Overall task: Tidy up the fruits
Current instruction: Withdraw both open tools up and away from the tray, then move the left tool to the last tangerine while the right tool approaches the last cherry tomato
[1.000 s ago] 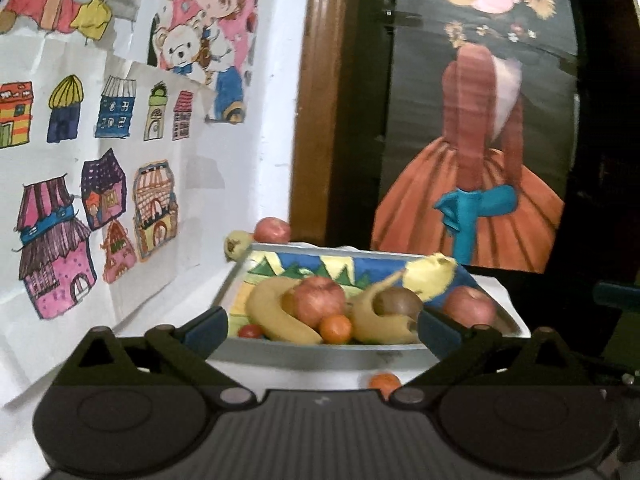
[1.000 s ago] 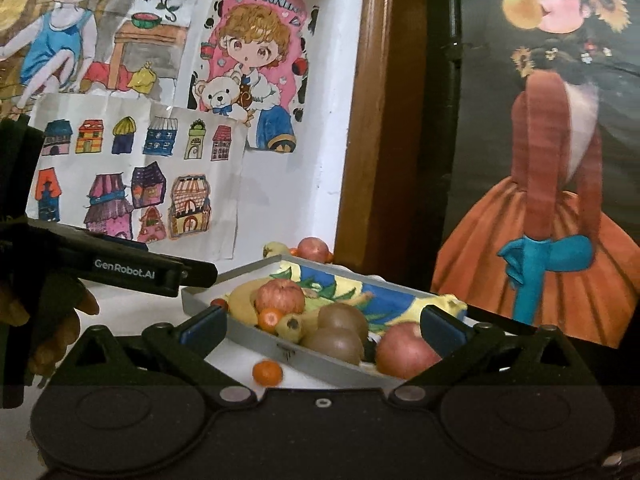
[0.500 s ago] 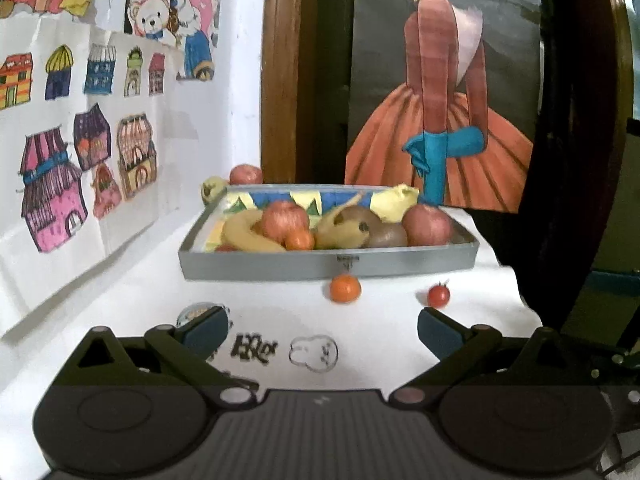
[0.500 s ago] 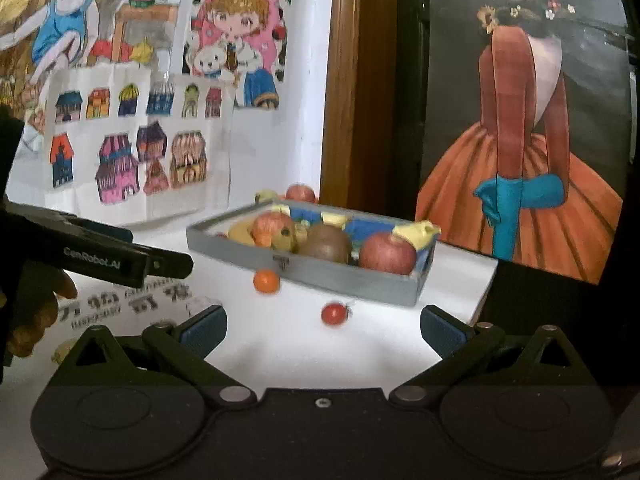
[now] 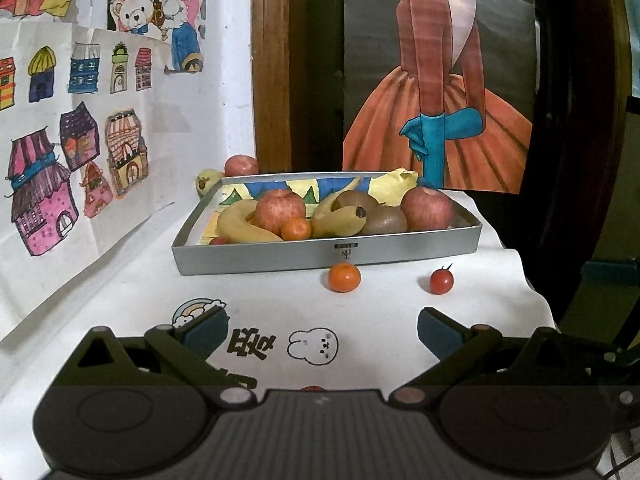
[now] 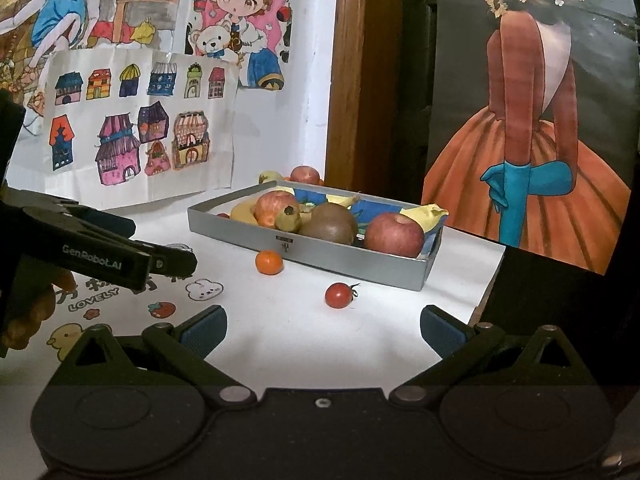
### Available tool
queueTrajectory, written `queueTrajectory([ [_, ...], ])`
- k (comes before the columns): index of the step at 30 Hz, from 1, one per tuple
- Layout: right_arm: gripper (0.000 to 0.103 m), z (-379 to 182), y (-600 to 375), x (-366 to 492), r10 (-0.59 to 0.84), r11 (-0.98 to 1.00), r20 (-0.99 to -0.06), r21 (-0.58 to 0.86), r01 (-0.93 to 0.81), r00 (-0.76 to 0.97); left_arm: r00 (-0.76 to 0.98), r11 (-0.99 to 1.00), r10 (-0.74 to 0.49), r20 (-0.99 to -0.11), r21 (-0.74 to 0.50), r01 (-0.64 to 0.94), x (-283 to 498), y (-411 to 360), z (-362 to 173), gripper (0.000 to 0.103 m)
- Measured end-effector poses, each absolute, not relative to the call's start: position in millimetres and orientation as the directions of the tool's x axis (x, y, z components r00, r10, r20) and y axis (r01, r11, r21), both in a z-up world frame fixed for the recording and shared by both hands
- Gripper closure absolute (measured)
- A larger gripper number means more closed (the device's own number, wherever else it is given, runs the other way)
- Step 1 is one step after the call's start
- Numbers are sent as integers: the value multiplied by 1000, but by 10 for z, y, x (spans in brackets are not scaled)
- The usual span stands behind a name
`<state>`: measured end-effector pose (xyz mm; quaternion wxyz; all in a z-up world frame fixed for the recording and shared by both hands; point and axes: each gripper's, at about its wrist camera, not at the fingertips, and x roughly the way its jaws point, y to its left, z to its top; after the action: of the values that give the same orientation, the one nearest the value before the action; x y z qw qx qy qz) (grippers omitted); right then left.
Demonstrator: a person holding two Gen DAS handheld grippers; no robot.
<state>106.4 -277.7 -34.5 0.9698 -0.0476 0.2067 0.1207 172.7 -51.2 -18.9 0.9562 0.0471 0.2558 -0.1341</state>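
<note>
We have both claws spread wide and empty, the left claw point(image 5: 320, 330) and right claw point(image 6: 322, 328) hovering over the tabletop point(image 6: 280, 332). The tray point(image 6: 320, 254) holds most fruit. In front of it lie the mandarin point(image 6: 269, 262), firm enough to pinch across its middle, and the cherry tomato point(image 6: 338, 295), slick and easily burst, wanting a gentle squeeze.

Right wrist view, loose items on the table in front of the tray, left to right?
Left gripper → small orange → cherry tomato. Both fruits sit in front of the grey tray.
</note>
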Motion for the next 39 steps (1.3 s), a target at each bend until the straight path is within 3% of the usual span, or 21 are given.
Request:
queueTrajectory([
  [25, 1, -638, -2860, 1961, 244, 958, -495, -12, -288, 834, 802, 946, -250, -542, 39, 322, 2588, -777, -430, 0],
  [39, 15, -701, -2784, 2300, 291, 934, -539, -19, -357, 791, 780, 932, -287, -557, 26, 362, 2833, -863, -535, 1],
])
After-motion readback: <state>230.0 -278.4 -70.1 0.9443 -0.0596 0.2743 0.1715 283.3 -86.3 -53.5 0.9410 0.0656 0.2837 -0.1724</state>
